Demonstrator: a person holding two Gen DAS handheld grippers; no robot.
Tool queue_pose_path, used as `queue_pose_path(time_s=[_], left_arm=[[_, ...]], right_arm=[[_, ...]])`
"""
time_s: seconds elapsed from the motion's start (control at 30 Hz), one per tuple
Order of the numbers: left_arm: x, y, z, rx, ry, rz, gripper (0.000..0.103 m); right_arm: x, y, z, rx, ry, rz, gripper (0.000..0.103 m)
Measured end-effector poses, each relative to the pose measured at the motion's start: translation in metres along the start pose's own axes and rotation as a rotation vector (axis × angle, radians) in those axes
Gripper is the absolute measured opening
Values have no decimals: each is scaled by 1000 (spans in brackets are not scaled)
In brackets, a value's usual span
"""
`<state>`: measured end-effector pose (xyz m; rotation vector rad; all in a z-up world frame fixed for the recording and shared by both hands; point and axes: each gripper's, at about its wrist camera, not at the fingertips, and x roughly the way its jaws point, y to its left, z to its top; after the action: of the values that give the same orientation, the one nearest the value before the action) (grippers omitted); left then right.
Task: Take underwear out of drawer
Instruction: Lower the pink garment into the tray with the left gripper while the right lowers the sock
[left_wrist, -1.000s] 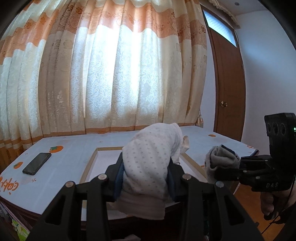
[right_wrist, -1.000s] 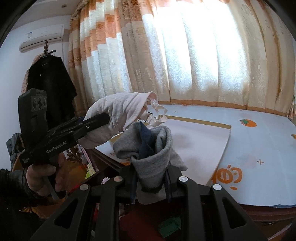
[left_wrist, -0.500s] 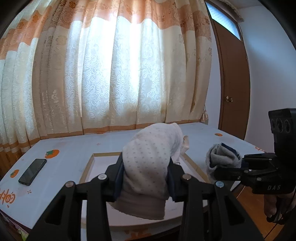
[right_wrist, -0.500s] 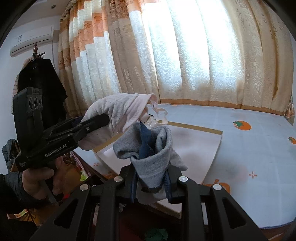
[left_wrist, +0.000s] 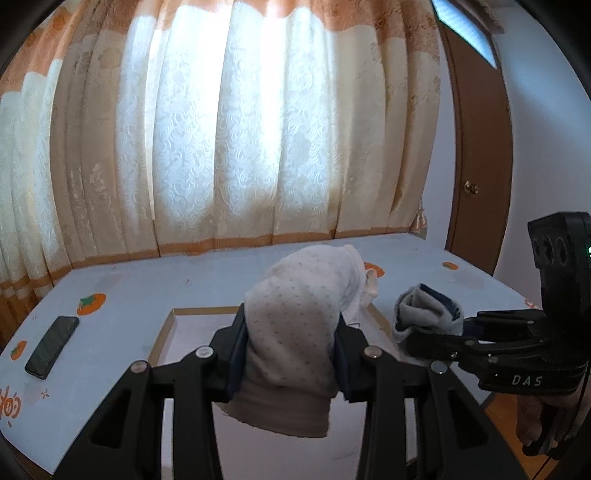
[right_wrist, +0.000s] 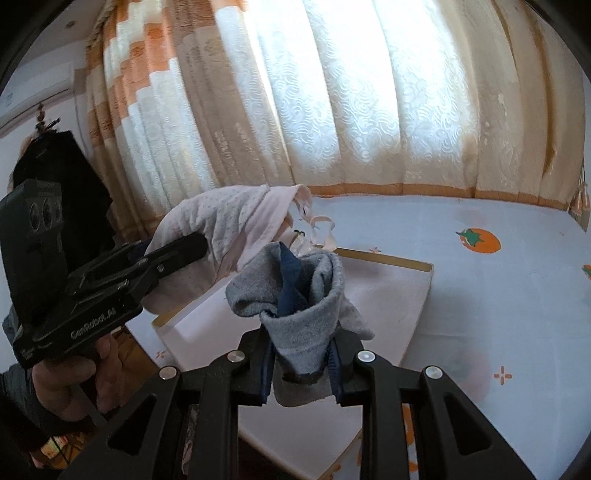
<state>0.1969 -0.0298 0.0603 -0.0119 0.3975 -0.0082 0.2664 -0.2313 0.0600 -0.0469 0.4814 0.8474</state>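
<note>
Left to right on the desk (left_wrist: 155, 291), covered w/ a pale cloth printed w/ orange fruit: a dark phone (left_wrist: 51, 346) near the left edge, then a shallow white tray (left_wrist: 173, 325) w/ a tan rim at centre. Cream-and-orange curtains (left_wrist: 258, 129) close off the far side; a brown door (left_wrist: 476, 155) stands at right.

The left gripper (left_wrist: 291, 354) has its jaws clamped on the dotted pale-pink underwear (left_wrist: 295, 325), which bulges up between them and blocks much of the tray from that cam. Just beside it to the right, the right gripper (right_wrist: 301, 360) has its jaws clamped on a bunched grey sock (right_wrist: 306, 302) w/ a navy piece tucked inside. Both garments hang in the air above the tray's near side, apart from each other. In the right cam a hand (right_wrist: 74, 376) grips the left tool's handle, w/ a dark coat (right_wrist: 55, 166) hanging behind.

Vs. a second ago: both grips unchanged, but more of the desk top and tray now shows under the garments, and the desk's front edge has dropped out of the left cam.

Open cloth lies right of the tray up to the curtain hem; wood floor (left_wrist: 498, 410) shows past the desk's right edge.
</note>
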Motion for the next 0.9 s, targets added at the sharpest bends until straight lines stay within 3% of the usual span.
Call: queue_pose_path(time_s=[0.57, 0.9], left_arm=[[64, 3, 21, -75, 134, 32, 38], [96, 8, 17, -141, 213, 37, 38]], right_arm=[[65, -40, 23, 102, 146, -66, 26], [93, -57, 32, 133, 202, -117, 26]])
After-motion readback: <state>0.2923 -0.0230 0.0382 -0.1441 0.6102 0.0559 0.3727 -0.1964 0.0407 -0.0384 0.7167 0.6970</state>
